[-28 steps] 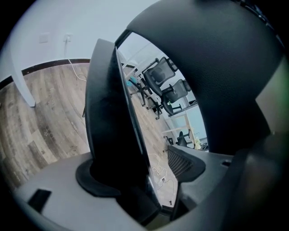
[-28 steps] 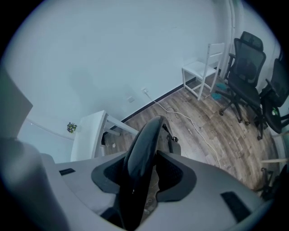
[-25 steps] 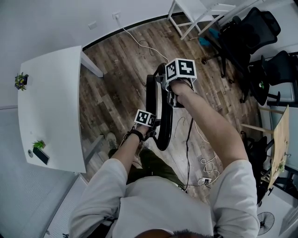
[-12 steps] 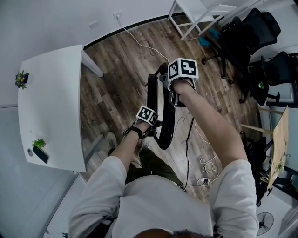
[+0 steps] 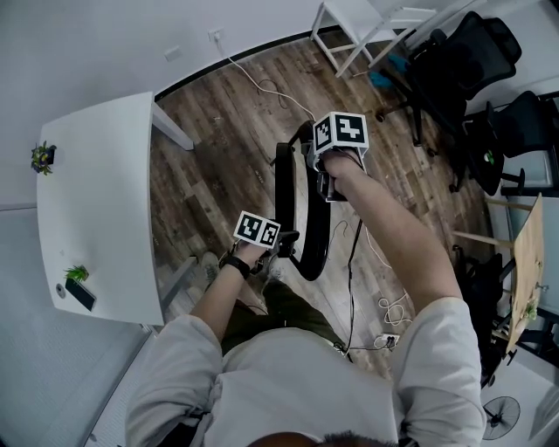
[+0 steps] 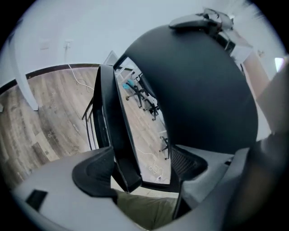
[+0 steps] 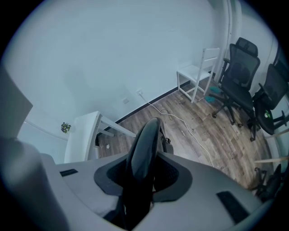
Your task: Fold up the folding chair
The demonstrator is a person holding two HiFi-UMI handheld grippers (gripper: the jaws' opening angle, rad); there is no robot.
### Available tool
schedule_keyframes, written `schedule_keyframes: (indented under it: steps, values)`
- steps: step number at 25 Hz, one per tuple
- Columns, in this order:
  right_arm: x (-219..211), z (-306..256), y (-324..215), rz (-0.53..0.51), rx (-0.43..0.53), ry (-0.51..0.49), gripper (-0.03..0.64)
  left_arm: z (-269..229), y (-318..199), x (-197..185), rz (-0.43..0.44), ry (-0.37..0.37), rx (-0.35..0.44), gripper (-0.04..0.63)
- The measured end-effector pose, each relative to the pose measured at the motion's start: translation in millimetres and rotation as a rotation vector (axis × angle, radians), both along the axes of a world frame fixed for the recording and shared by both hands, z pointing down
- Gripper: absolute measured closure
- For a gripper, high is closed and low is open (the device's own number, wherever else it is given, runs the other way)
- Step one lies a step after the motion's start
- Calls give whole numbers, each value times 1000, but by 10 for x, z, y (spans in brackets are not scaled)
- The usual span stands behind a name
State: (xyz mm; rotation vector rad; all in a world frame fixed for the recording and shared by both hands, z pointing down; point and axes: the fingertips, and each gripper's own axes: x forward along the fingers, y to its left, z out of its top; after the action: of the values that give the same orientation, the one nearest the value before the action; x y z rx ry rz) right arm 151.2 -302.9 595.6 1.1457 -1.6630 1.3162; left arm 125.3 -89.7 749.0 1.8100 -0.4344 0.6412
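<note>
The folding chair [image 5: 283, 188] stood nearly flat on the wood floor [image 5: 218, 157], long axis running twelve to six o'clock, its top rim pinched at one o'clock by the just-tightening right gripper [image 7: 144, 173], while at seven o'clock the left gripper [image 6: 140, 167], just spreading wide, straddled its lower edge unclamped.

There was one black folding chair [image 5: 318, 234] and two grippers: left gripper [image 6: 141, 168], right gripper [image 7: 143, 176]. One white surface [image 5: 105, 201] bore two plants, far plant [image 5: 41, 157] and near plant [image 5: 76, 273]. Two black office chairs [image 5: 463, 61] and one white chair [image 5: 362, 19] stood beyond.
</note>
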Motion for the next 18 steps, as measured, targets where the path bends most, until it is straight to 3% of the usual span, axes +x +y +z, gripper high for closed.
schedule_keyframes:
  steps: [3,8,10,14,18]
  values:
    - [26,-6,4,1,-2,-3,483,-509,-86,-120,-77,86,19,207]
    - [49,-15,-1,-1,-4,-6,483,-1333,-133,-21,-98,153,89,201]
    - [52,-10,-3,-6,-10,-3,483,-1554,-128,74,-110,138,112,195]
    - [157,8,9,-7,-24,9,490,-1745,-117,193,-104,-2,201,202]
    - [319,-1,17,-5,-32,6,495,-2041,-61,448,-77,63,196,198]
